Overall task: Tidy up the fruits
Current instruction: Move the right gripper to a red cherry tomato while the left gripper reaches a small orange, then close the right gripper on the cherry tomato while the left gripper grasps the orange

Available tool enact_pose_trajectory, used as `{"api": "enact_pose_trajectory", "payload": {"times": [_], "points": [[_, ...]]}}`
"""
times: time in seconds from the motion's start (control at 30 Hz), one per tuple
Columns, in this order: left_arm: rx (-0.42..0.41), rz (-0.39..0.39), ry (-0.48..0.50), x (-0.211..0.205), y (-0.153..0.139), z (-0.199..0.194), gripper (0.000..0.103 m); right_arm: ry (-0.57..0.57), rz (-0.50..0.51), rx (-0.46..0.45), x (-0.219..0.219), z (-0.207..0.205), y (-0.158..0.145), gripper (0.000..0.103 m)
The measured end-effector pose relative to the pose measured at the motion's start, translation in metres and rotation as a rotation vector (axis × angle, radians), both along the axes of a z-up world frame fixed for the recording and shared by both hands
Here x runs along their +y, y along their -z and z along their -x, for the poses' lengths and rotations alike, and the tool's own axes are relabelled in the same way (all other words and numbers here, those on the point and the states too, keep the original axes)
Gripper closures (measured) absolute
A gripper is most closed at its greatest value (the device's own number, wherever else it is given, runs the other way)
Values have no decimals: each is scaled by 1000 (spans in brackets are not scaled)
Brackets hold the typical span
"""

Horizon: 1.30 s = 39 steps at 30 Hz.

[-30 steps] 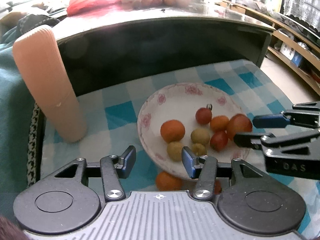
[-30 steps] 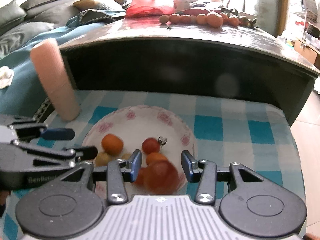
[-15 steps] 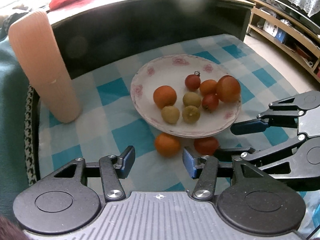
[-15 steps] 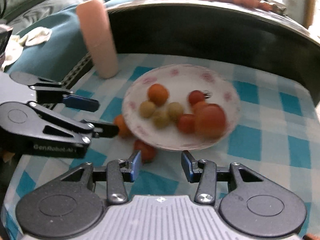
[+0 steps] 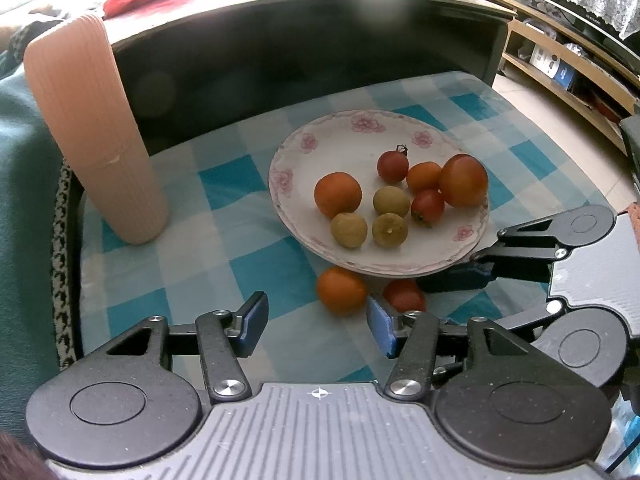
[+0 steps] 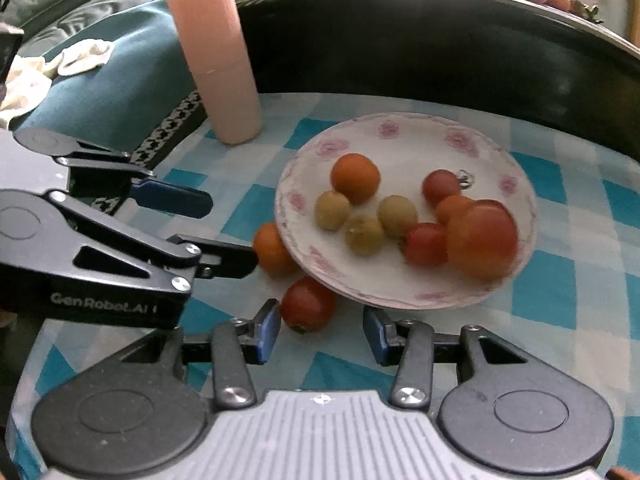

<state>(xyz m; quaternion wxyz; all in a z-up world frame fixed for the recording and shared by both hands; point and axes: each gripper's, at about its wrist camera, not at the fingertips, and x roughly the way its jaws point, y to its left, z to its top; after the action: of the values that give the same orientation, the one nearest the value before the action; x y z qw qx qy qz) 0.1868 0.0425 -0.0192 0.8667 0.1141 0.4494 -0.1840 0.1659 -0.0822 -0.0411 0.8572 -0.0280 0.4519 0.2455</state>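
Observation:
A white flowered plate (image 5: 352, 144) (image 6: 420, 144) holds several fruits: a large tomato (image 5: 464, 180) (image 6: 482, 238), oranges, small tomatoes and green-brown ones. On the checked cloth by its near rim lie an orange (image 5: 341, 290) (image 6: 272, 248) and a red tomato (image 5: 404, 295) (image 6: 308, 305). My left gripper (image 5: 316, 320) (image 6: 232, 232) is open, and the orange lies just ahead of its fingertips. Open too, my right gripper (image 6: 320, 324) (image 5: 444, 270) has the loose tomato just ahead, beside its left finger. Neither gripper holds anything.
A tall ribbed peach cylinder (image 5: 92, 132) (image 6: 216, 60) stands on the cloth to the left of the plate. Behind the plate rises a dark table (image 5: 320, 40) with more fruit and a red bag on top. Teal fabric lies at the left, shelves at the far right.
The large tomato that sat between my right gripper's fingers now lies on the plate. That gripper has drawn back and down to the plate's near rim. Both loose fruits have come into view.

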Motion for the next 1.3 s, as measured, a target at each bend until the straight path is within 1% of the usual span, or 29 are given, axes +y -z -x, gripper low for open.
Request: {"api": "enact_pose_trajectory", "payload": {"times": [0.1, 0.13, 0.17, 0.2, 0.33, 0.47, 0.6, 0.67, 0.8, 0.93, 1.07, 1.3], "points": [[4, 0, -1, 0, 1, -1, 40, -3, -4, -1, 3, 0, 2, 45], [6, 2, 2, -1, 2, -1, 40, -10, -9, -5, 3, 0, 2, 48], [9, 3, 4, -1, 3, -1, 40, -19, -11, -11, 3, 1, 1, 54], [12, 6, 7, -1, 4, -2, 40, -27, -8, -17, 5, 1, 1, 55], [29, 16, 25, -5, 12, -5, 41, -24, 4, -1, -1, 0, 1, 55], [42, 16, 35, -15, 23, -11, 43, 1, 9, 25, -19, 4, -2, 56], [46, 21, 35, -22, 32, -17, 49, 9, 8, 38, -32, 12, -7, 56], [30, 19, 30, -24, 33, -18, 50, 8, 6, 40, -34, 16, -12, 56], [27, 18, 11, -26, 32, -21, 60, 8, -7, 48, -37, 25, -23, 56], [16, -4, -1, -29, 31, -15, 62, 29, -2, 45, -43, 32, -28, 56], [33, -13, 3, -30, 28, -6, 62, 36, 48, 50, -43, 26, -19, 56], [55, -36, 1, -33, 24, 26, 61, 22, 99, 62, -46, 25, -9, 56]]}}
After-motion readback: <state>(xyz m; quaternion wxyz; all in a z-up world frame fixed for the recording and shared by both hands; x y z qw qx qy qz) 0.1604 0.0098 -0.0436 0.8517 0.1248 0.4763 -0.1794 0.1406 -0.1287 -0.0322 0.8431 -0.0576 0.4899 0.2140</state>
